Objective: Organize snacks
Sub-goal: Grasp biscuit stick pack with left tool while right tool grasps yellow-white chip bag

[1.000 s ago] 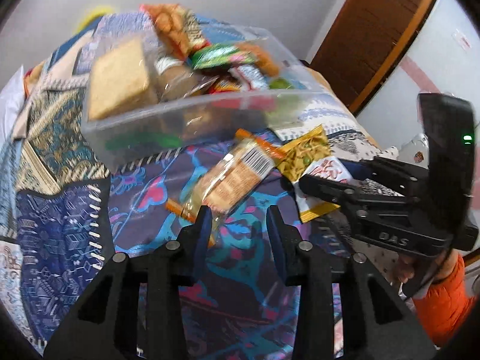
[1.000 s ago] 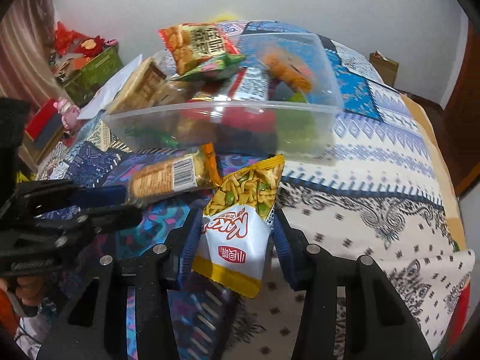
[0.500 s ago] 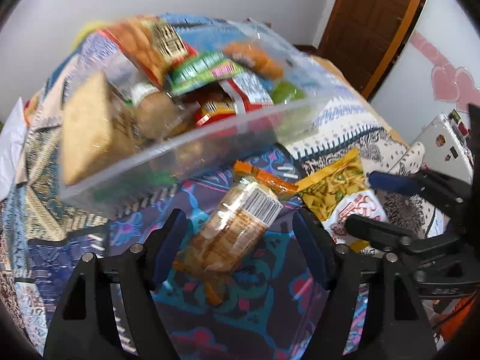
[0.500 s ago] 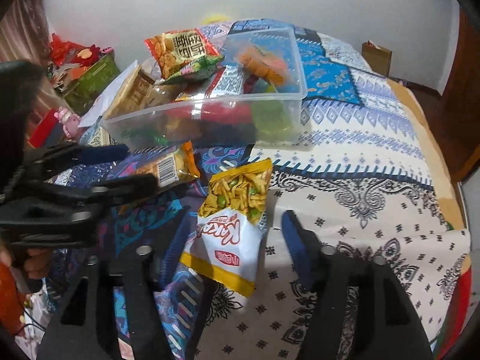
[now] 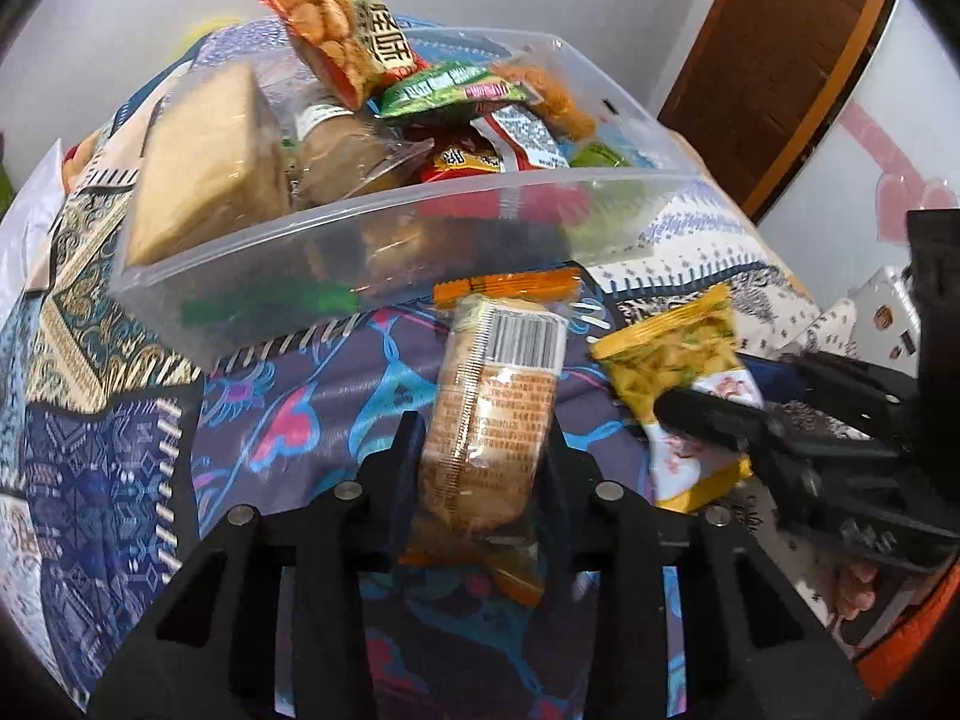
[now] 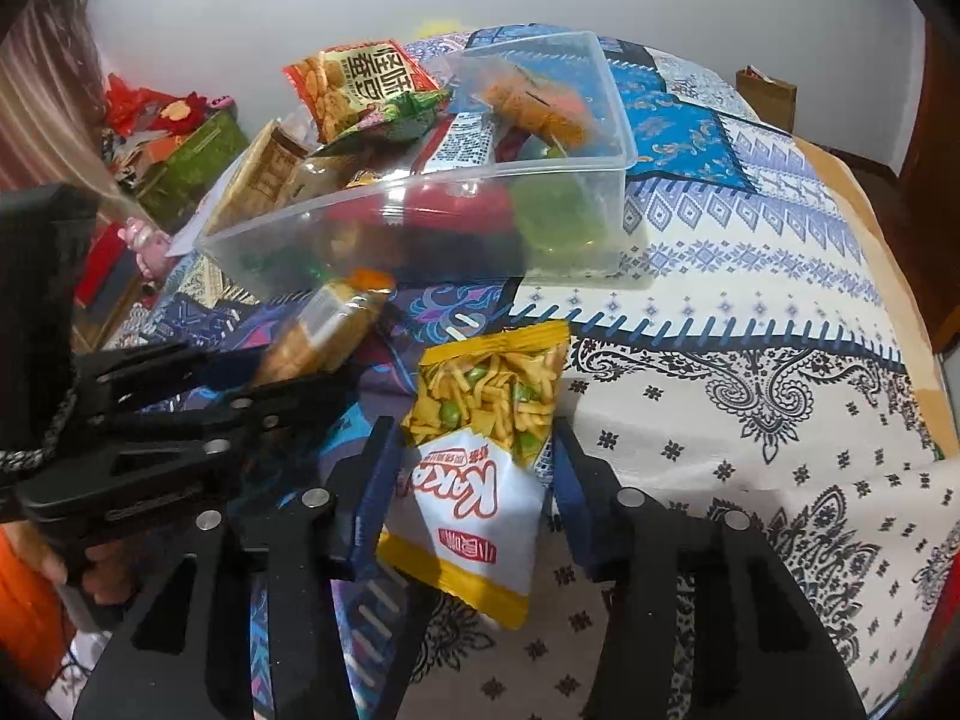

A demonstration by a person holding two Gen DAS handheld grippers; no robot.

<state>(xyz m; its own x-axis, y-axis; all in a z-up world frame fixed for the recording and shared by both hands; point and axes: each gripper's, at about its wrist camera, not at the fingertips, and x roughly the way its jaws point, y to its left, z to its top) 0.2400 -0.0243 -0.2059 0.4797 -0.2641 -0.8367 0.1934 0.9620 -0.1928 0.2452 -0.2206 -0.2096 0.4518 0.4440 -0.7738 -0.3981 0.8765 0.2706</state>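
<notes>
snack-filled bin (image 5: 372, 240) behind two packets: biscuits (image 5: 498, 396) left, chips (image 5: 678, 354) right

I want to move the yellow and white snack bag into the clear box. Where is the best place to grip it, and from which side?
Grip the yellow and white snack bag across its white lower half, coming from its bottom end: it lies flat, lengthwise toward the clear box, so both long edges are free. The right gripper, closing, already straddles it there.

Lower end of clear-wrapped biscuit pack (image 5: 489, 420) hidden between left hand-held gripper (image 5: 480, 468) fingers. Snacks low in clear tub (image 5: 420, 222), beyond it, blurred through the wall; labels unreadable.
</notes>
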